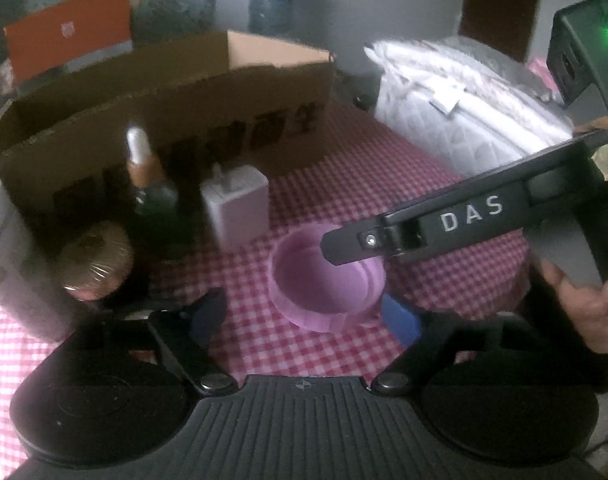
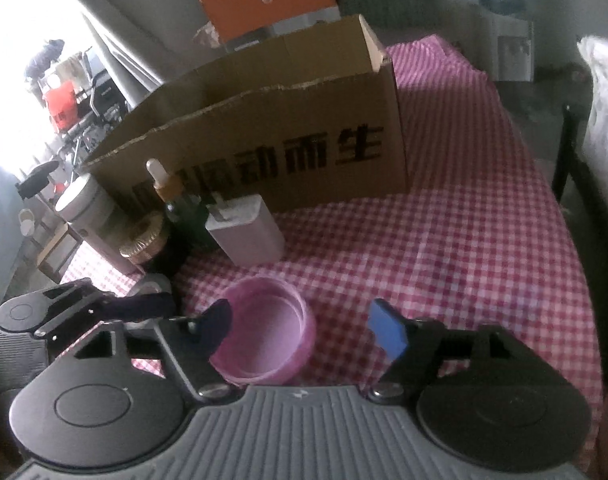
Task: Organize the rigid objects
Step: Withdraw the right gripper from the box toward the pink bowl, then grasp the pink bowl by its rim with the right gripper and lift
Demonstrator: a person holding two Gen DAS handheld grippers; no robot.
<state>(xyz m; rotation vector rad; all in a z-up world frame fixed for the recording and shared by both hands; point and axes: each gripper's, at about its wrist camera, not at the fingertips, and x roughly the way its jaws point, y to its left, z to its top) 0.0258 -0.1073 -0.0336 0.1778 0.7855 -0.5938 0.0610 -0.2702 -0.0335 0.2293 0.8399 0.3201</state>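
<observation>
Okay, I see the pink lid (image 1: 327, 284) low in the centre of both wrist views on the checked worktop (image 1: 383, 200), sitting between my left gripper (image 1: 304, 320)'s open fingers, untouched. My right gripper (image 2: 300, 330) straddles it too, jaws apart, nothing held.

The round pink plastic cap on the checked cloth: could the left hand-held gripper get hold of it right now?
Probably yes. The round pink plastic cap lies open side up between the left hand-held gripper fingers. But the right hand-held gripper already has one finger over its rim, so they may clash.
</observation>
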